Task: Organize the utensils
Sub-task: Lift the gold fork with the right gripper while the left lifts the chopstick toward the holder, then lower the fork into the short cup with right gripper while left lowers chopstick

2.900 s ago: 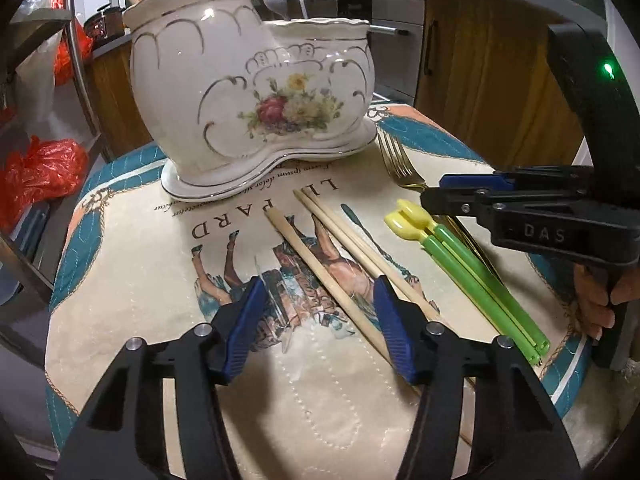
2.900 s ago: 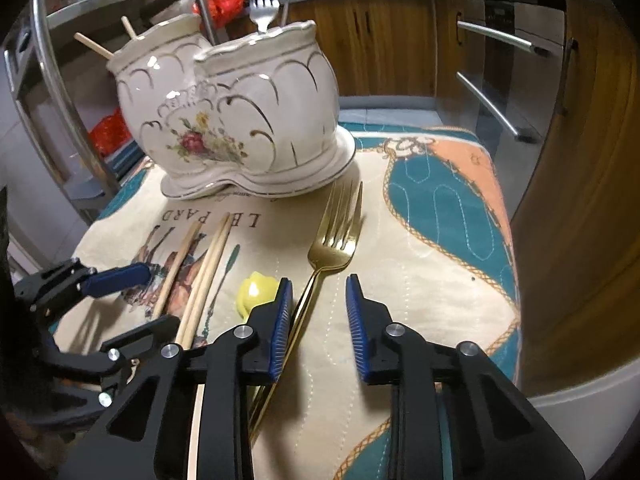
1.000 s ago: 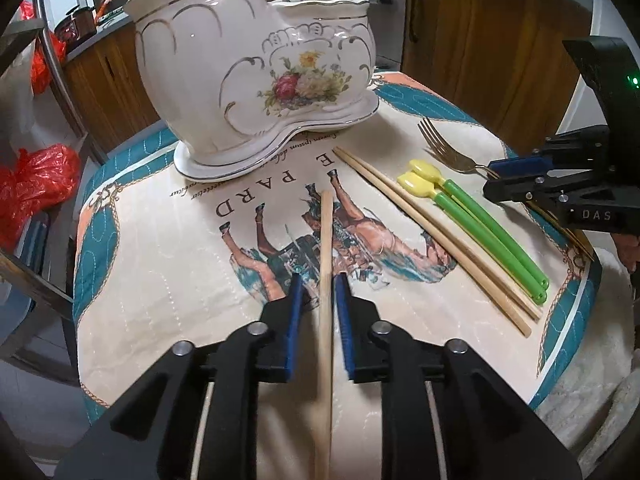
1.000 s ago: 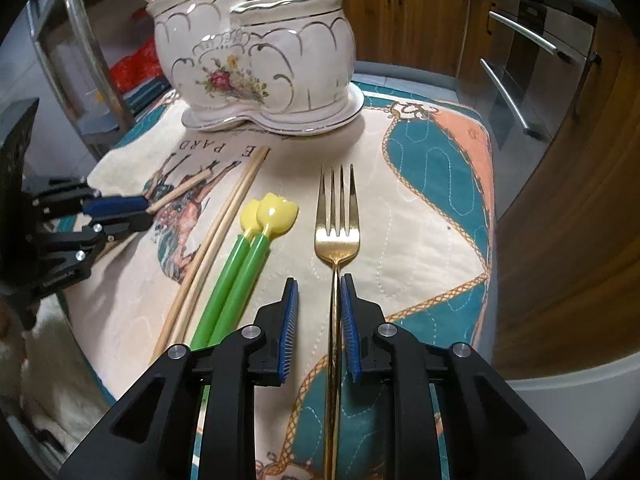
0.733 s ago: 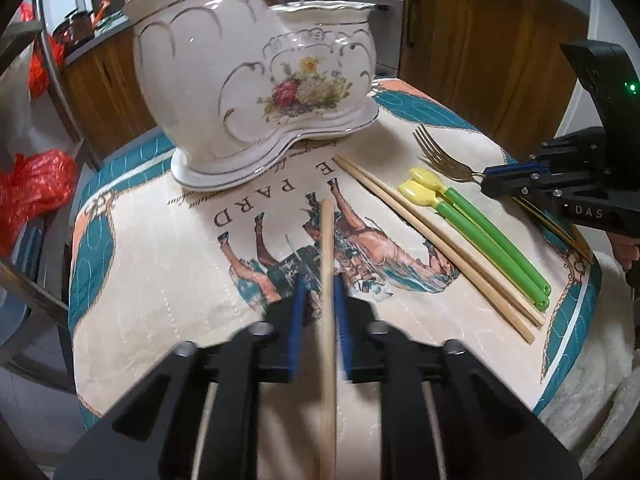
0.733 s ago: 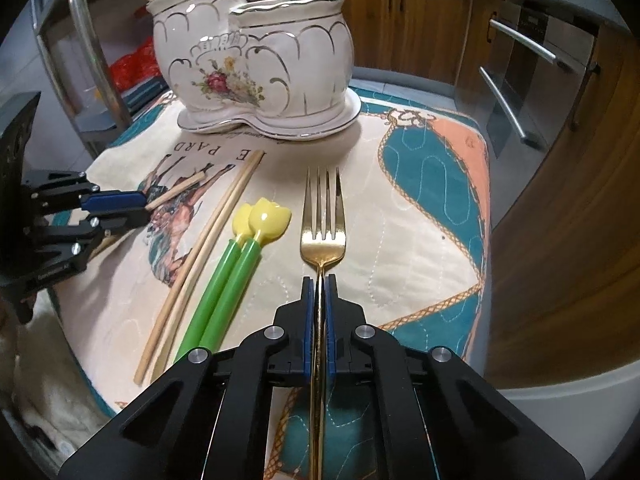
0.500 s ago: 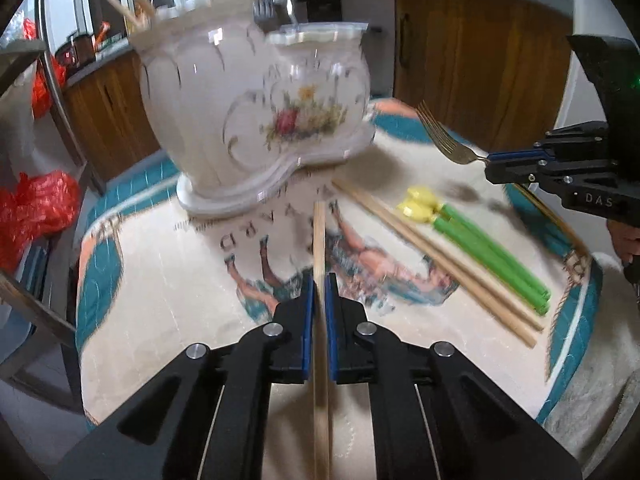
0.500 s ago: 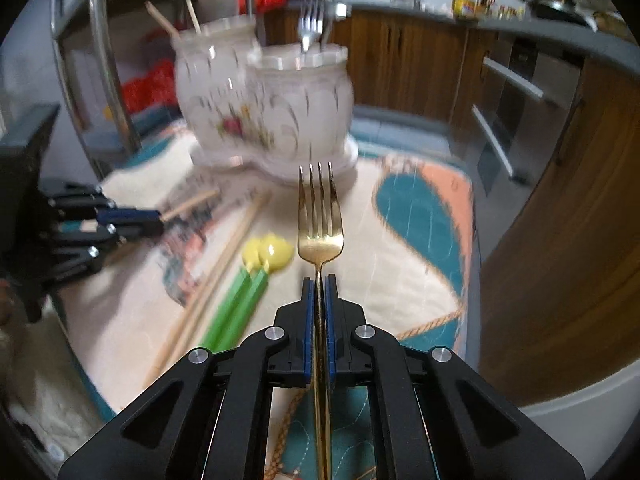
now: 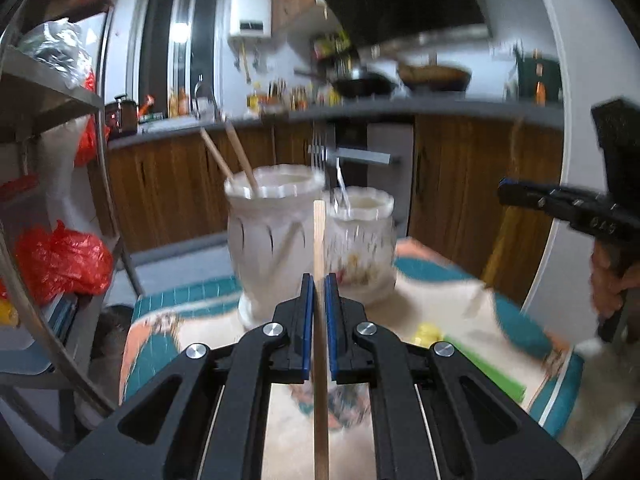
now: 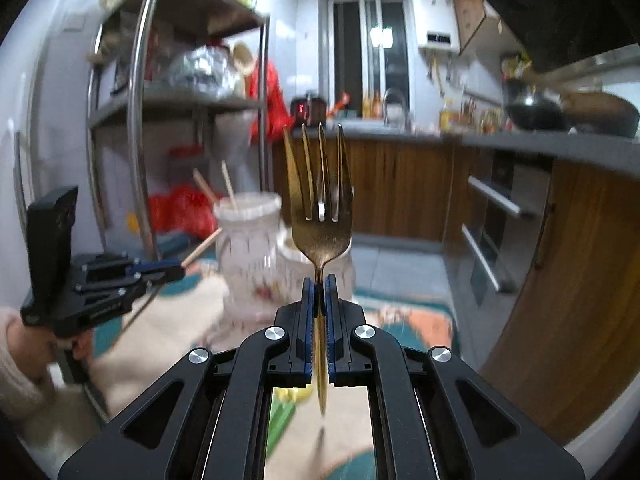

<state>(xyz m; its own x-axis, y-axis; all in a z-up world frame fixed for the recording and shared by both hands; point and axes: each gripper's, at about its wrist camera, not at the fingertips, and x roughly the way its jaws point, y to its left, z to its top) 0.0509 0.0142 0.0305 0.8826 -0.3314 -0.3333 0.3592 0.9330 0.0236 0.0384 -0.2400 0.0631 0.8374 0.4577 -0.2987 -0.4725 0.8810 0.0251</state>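
My left gripper point(image 9: 319, 284) is shut on a wooden chopstick point(image 9: 319, 240), held up off the table and pointing at the white porcelain double holder point(image 9: 276, 236). Two chopsticks point(image 9: 234, 160) lean in its taller left cup and a fork point(image 9: 320, 148) stands in the lower right cup point(image 9: 360, 240). My right gripper point(image 10: 319, 284) is shut on the neck of a gold fork point(image 10: 318, 200), tines up, in front of the same holder point(image 10: 248, 236). The left gripper point(image 10: 176, 270) with its chopstick point(image 10: 202, 248) shows at the left of the right wrist view. The right gripper point(image 9: 508, 192) shows at the right of the left wrist view.
The patterned cloth point(image 9: 448, 300) covers the small table; green utensils with yellow ends point(image 9: 472, 354) lie on it. A metal shelf rack point(image 10: 140, 120) with red bags point(image 9: 60, 260) stands left. Wooden cabinets point(image 9: 460, 184) and a counter run behind. A hand point(image 10: 24, 344) holds the left gripper.
Both grippers closed on their utensils, then lifted them off the cloth and tilted up, so the views now look level across the holder's rims into the kitchen.
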